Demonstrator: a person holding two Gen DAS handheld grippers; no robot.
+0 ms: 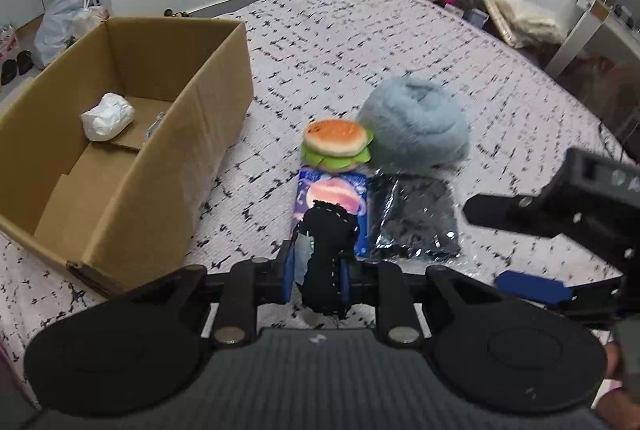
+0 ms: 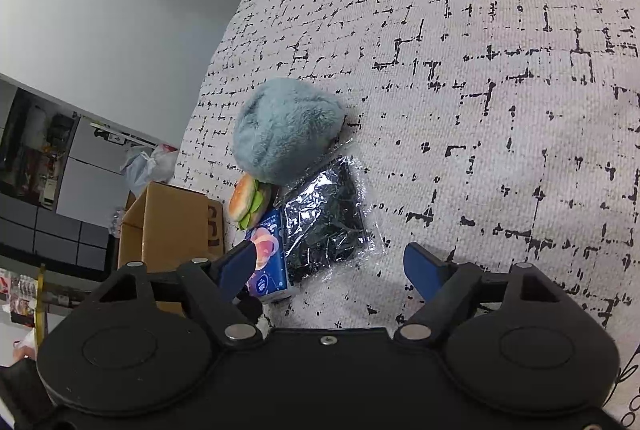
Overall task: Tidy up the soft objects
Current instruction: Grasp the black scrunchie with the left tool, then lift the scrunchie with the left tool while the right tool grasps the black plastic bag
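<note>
While a small black fabric piece [image 1: 326, 254] with white stitching sits pinched between the blue pads of the left gripper [image 1: 316, 270], its jaws closed nearly together on it, four soft items lie clustered on the patterned bedspread [image 1: 360, 42] just beyond. From the left wrist view, at 12 o'clock of the held fabric lies a blue tissue pack [image 1: 334, 196], with a plush hamburger [image 1: 338, 144] touching its far edge; at 1 o'clock a fluffy blue-grey bundle [image 1: 414, 120] rests against the burger, and a dark garment in clear plastic wrap [image 1: 414, 218] lies beside the tissue pack. At 10 o'clock stands an open cardboard box [image 1: 168, 134] — a crumpled white bundle [image 1: 107, 116] lies inside, toward its far end. The right gripper [image 2: 330, 268] hovers above the bedspread, jaws spread wide and holding nothing — its left finger over the tissue pack [image 2: 266, 262], the wrapped garment [image 2: 326, 224] at 12 o'clock.
</note>
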